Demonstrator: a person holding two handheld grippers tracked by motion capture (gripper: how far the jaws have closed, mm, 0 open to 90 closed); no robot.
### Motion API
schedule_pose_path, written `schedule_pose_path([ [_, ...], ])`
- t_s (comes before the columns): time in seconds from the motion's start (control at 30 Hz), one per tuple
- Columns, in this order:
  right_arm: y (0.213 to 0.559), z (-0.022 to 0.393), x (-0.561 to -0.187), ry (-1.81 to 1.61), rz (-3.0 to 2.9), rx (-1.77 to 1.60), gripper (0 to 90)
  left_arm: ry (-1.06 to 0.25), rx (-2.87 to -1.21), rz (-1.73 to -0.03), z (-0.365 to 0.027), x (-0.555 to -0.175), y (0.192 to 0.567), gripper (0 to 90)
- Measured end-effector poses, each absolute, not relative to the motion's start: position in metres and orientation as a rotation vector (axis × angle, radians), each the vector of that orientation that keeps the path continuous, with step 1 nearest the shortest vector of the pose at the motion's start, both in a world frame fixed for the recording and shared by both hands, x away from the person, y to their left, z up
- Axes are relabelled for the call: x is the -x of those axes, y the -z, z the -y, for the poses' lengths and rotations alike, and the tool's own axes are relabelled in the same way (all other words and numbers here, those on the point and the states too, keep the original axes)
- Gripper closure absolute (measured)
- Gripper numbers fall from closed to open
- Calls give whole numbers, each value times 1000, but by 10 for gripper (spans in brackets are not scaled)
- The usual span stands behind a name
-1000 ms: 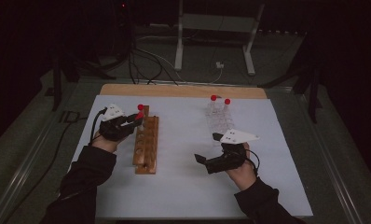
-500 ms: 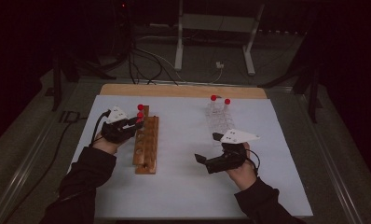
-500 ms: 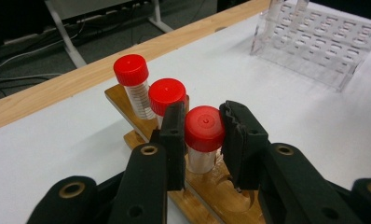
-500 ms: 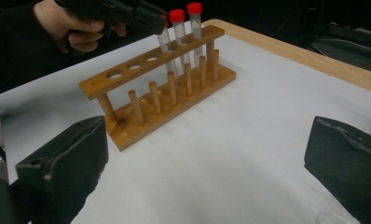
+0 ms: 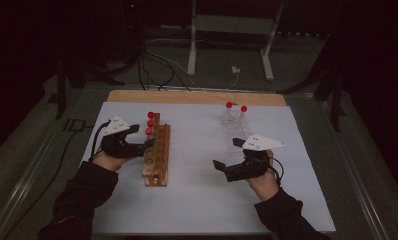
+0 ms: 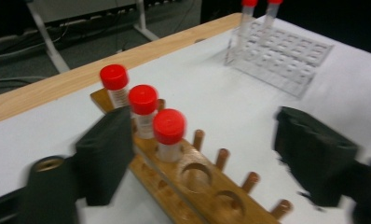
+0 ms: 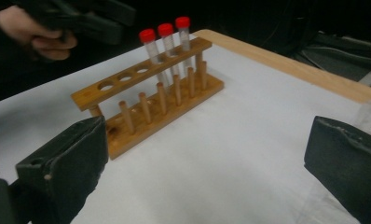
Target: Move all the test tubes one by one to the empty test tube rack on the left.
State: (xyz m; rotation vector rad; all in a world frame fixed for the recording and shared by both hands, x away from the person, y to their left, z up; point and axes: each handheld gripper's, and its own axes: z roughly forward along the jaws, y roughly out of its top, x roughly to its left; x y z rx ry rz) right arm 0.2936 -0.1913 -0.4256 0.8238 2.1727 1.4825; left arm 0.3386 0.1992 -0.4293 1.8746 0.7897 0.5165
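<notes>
My left gripper (image 5: 137, 145) sits just beside the wooden rack (image 5: 156, 156), on its left as seen from above, and its jaws have just been opening; they now stand spread wide with nothing pinched. In the left gripper view the nearest red-capped tube (image 6: 169, 135) stands upright in the rack between my two jaws, closer to the left one but clear of both pads. Two more red-capped tubes (image 6: 127, 95) stand behind it in the same row, so three fill the far end of the rack. The rack's nearer holes (image 6: 195, 175) hold nothing.

My right gripper (image 5: 226, 169) hovers over the white table sheet (image 5: 197, 200), well apart from the rack, jaws spread and holding nothing. In the right gripper view the rack (image 7: 148, 98) lies between my jaws, farther off, with bare sheet in the gap. Behind my right hand stands a clear plastic rack (image 5: 234, 132) with two red-capped tubes (image 5: 236, 107) upright at its far edge.
</notes>
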Motion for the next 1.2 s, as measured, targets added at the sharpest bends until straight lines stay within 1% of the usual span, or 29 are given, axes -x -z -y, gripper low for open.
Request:
schedule_pose_path([
  [0.03, 424, 193, -295, -1482, -2166, -826, 0, -522, -1869, -783, -199, -335, 428, 159],
  [0.17, 418, 199, -302, -1469, -2134, -851, 0, -468, -1848, -742, -201, -322, 424, 73],
  [0.2, 417, 200, -303, -1464, -2131, -853, 0, -452, -1844, -737, -200, -319, 424, 34],
  [0.23, 416, 202, -306, -1458, -2126, -857, 0, -448, -1844, -731, -200, -316, 425, 26],
  [0.4, 414, 210, -321, -1431, -2117, -882, 0, -463, -1851, -703, -199, -305, 429, 21],
  [0.5, 415, 215, -331, -1415, -2103, -910, 0, -450, -1853, -689, -199, -302, 432, 21],
  [0.67, 420, 226, -349, -1369, -2068, -949, 0, -439, -1858, -678, -199, -299, 435, 21],
  [0.9, 431, 238, -378, -1307, -2054, -1020, 1, -455, -1846, -679, -203, -295, 432, 22],
  [0.97, 436, 241, -385, -1294, -2043, -1039, 46, -459, -1847, -681, -204, -295, 431, 21],
  [1.13, 449, 247, -401, -1270, -2025, -1105, 77, -455, -1844, -680, -205, -295, 431, 22],
  [1.2, 452, 249, -405, -1277, -2009, -1118, 162, -451, -1844, -682, -205, -295, 431, 21],
])
